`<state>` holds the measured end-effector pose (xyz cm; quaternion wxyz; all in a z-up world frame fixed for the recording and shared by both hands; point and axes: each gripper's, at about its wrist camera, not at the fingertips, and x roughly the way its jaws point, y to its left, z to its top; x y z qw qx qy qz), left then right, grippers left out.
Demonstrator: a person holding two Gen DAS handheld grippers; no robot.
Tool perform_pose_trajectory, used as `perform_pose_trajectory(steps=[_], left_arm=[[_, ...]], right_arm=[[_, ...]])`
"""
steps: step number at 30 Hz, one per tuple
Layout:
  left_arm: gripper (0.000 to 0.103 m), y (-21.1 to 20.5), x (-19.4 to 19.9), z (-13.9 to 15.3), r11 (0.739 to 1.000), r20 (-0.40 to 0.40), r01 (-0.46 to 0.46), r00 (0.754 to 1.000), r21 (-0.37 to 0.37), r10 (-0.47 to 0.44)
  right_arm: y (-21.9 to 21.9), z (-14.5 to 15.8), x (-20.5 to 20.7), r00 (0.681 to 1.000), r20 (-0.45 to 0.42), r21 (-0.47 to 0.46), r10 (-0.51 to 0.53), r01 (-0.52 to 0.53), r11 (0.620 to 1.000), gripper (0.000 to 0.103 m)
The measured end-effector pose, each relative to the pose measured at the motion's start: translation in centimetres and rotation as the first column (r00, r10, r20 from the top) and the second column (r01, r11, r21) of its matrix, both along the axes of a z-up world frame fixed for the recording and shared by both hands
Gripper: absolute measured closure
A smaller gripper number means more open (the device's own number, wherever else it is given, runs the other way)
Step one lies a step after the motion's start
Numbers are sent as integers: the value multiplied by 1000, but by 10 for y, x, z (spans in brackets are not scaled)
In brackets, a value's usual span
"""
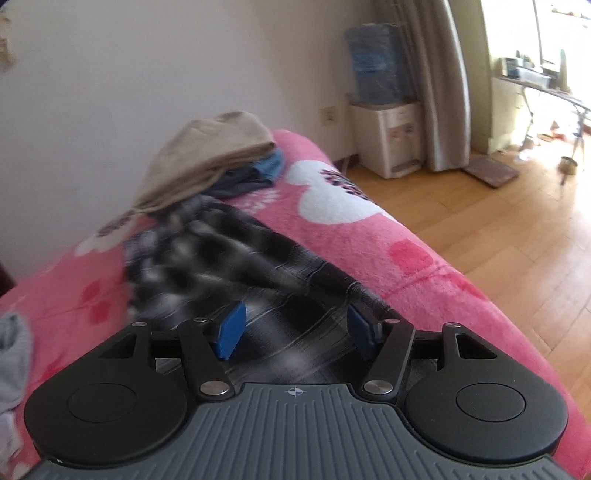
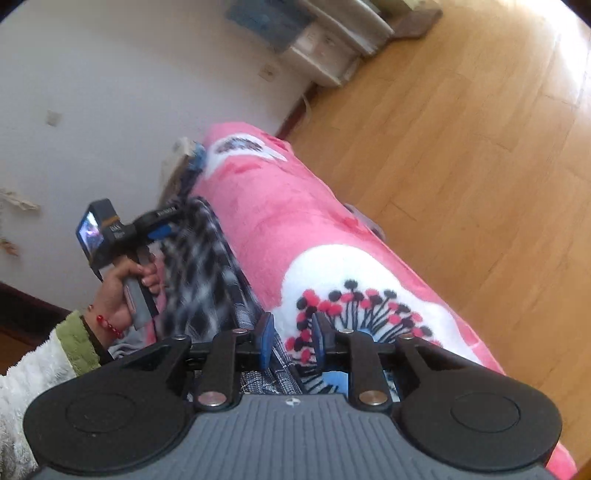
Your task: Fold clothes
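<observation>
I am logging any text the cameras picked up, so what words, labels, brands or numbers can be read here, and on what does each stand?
None can be read for certain.
Left gripper, right wrist view: pale lettering on its body, too blurred to read.
Water dispenser, left wrist view: small front markings, too small to read.
Pink blanket: flower pattern only, no text.
Checked garment: no label visible.

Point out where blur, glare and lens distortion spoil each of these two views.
Left wrist view: the black-and-white checked shirt is smeared by motion blur, the sunlit window at top right is blown out, and straight edges bow from the fisheye lens. Right wrist view: the same shirt is blurred, glare washes the light wooden floor at top right, and dark vignetting rounds the corners.
</observation>
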<state>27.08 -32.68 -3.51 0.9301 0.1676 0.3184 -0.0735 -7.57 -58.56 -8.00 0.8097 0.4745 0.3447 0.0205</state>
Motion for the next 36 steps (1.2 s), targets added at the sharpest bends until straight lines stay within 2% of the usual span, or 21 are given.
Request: perform_pose_trajectory(steps=[5,8,10,13,16,18,21,23,26,28,31,33,35,36], left_arm=[[42,26,-66,31,999,-30,-24,999,37,25],[42,53,-118,58,994,-27,-60,998,95,63],[42,71,-148,85,986,-50,-85,994,140,93],[41,91,-176,129,969,-49,-140,987,202,153],[39,99,-192,164,965,7,-169,985,199,172],[37,98,-201,178,966,55,-179,984,187,172],[37,89,-215,179,979,82,-152,986,134,142],[37,77,-225,171,991,86,-101,992,87,94],[37,57,-238,159,999,82,-27,996,28,24],[37,46,-247,157,1000,67,23,998,-1,-23],[37,33,-261,164,993,83,110,991,-37,-107],[36,31,-272,168,985,115,163,981,-63,-155],[35,36,-285,164,974,114,212,972,-75,-203],[35,38,-292,162,968,113,237,967,-81,-227]], right_arm=[[-7,6,-22,996,92,32,-9,6,999,79],[-3,2,-35,992,122,95,-20,8,995,79],[4,-3,-37,991,134,137,14,-32,990,79],[17,-3,-32,987,135,113,90,-106,988,79],[29,13,-22,967,139,15,212,-216,976,79],[38,31,-19,939,165,-79,302,-293,953,79],[50,57,-33,904,213,-254,371,-315,914,79],[56,71,-48,891,245,-362,382,-281,889,79],[52,86,-80,867,311,-401,390,-252,881,78],[47,99,-96,859,312,-433,407,-253,865,75],[55,112,-107,879,219,-454,424,-292,841,72],[61,120,-114,888,155,-466,432,-320,825,66],[66,128,-121,894,91,-475,438,-347,809,55],[69,132,-125,896,59,-479,440,-362,800,55]])
